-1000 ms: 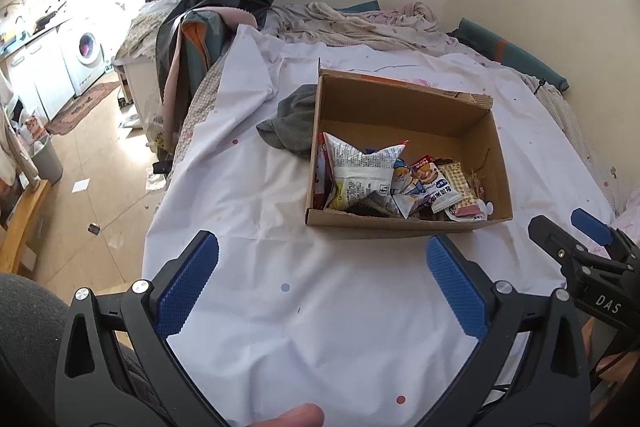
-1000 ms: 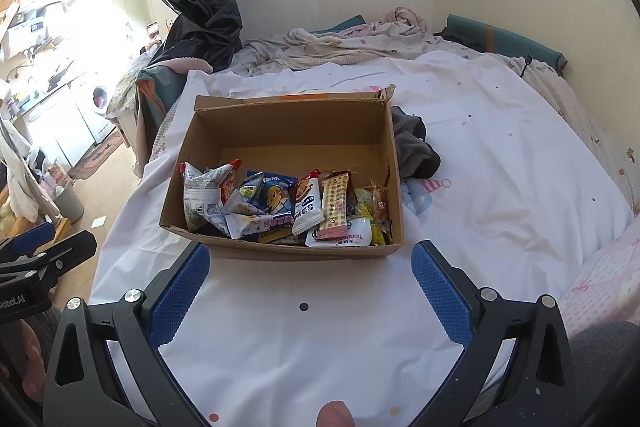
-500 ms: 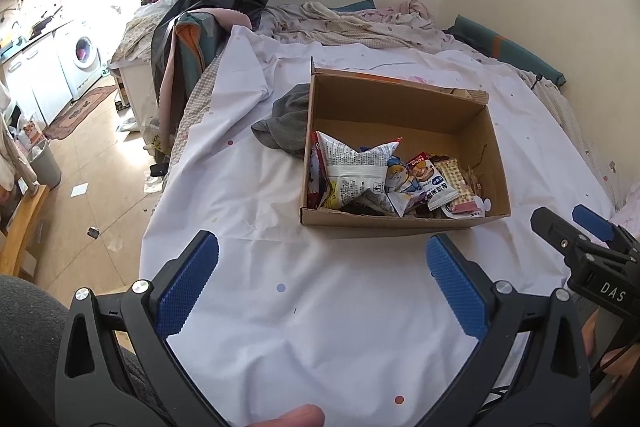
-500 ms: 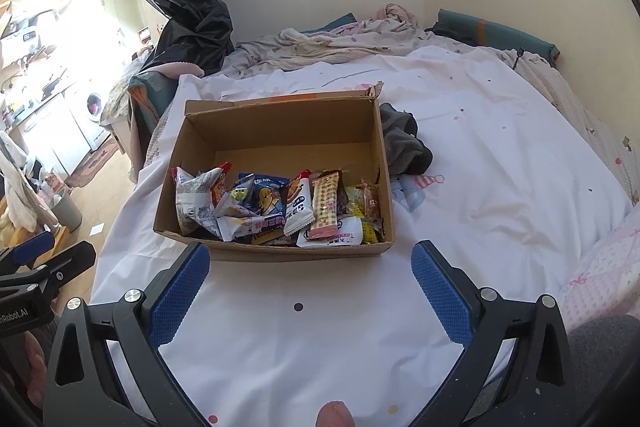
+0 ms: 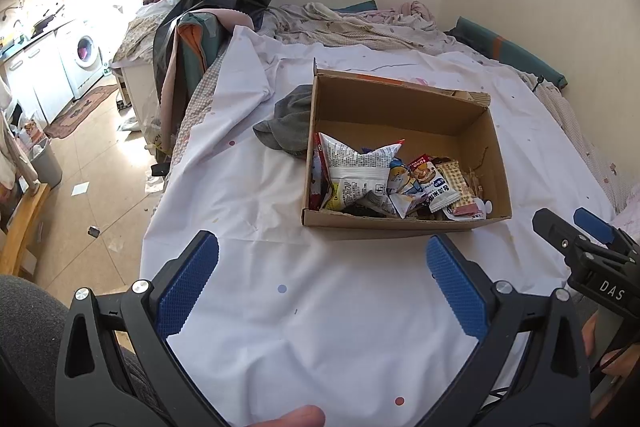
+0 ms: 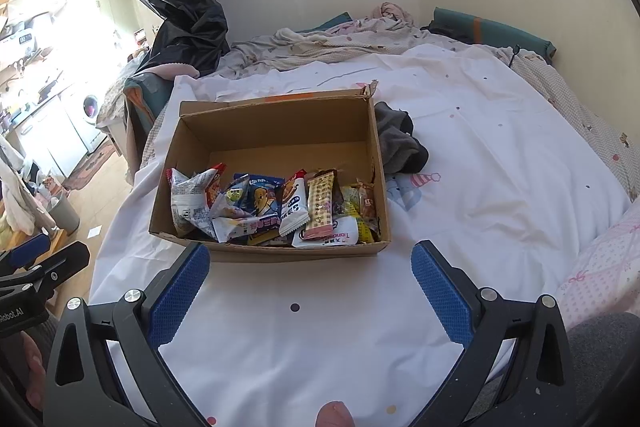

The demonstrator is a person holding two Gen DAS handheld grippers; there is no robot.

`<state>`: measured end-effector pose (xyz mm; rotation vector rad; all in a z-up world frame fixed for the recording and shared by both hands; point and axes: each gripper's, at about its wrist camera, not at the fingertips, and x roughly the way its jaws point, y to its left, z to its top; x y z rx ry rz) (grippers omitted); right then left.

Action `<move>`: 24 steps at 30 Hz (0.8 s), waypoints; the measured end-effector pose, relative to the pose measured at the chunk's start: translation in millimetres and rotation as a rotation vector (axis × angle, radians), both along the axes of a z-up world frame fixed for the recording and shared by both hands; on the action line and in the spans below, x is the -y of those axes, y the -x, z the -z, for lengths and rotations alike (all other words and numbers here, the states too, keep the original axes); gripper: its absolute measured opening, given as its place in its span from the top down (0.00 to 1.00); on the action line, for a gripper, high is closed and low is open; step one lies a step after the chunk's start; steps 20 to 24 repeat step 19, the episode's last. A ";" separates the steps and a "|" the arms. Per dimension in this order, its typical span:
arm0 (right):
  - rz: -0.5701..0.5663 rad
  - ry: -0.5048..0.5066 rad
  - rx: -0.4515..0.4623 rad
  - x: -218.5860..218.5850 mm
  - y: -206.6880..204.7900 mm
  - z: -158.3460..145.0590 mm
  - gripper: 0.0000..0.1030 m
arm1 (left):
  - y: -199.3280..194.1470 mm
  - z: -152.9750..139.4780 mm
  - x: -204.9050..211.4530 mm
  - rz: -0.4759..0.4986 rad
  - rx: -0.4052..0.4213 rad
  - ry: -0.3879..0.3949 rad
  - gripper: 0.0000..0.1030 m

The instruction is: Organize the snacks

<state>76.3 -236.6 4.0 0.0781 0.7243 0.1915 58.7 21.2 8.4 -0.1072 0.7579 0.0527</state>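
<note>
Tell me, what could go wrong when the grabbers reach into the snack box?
The snack packets lie heaped on each other at the near end of the cardboard box, so a pinch might lift two, or crush the crinkly white bag. The box sits on a soft white sheet and might slide when nudged. Both the left gripper and right gripper are open and aimed at it; they might bump.

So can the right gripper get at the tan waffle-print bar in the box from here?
Probably yes: the right gripper is open, the cardboard box has no lid, and the bar lies on top, uncovered.
</note>
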 end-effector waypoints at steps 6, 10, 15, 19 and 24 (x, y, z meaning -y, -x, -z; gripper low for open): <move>0.000 0.000 0.000 0.0 -0.1 0.1 0.00 | 0.0 -0.3 -0.1 0.001 -0.001 0.000 0.00; 0.000 -0.001 -0.001 0.0 0.0 -0.1 0.00 | 0.4 2.9 -1.8 -0.001 -0.010 -0.001 0.00; 0.000 -0.001 0.000 0.0 -0.2 0.0 0.00 | 1.1 4.0 -2.2 -0.003 -0.005 -0.002 0.00; 0.000 0.000 -0.001 0.1 -0.2 0.1 0.00 | 2.6 3.3 -1.8 0.003 -0.001 0.005 0.00; 0.000 0.000 -0.001 0.1 -0.2 0.1 0.00 | 2.6 3.3 -1.8 0.003 -0.001 0.005 0.00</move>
